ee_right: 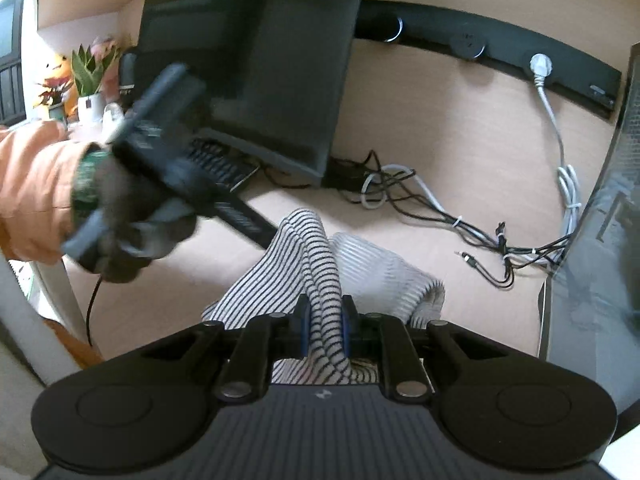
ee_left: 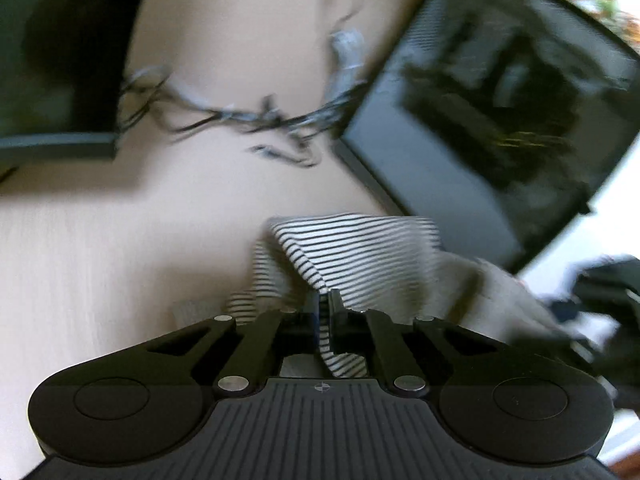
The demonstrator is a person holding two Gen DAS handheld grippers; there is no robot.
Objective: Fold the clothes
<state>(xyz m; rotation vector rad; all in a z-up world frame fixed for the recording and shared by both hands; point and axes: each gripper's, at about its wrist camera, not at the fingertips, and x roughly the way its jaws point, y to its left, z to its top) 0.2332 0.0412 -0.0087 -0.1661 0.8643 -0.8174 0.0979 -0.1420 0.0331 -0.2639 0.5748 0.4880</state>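
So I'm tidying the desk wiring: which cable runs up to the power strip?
The thick white cable: its white plug sits in the black power strip. The thin black cables lie tangled lower on the desk.

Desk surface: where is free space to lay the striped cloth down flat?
Bare desk lies between the striped cloth and the cable tangle, and more to the cloth's left in the left wrist view. It is crowded by the cables, the monitor and the keyboard.

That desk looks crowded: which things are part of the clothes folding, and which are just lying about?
Part of the job:
striped garment
left gripper
right gripper

Just lying about:
monitor
cables
keyboard
power strip
potted plant
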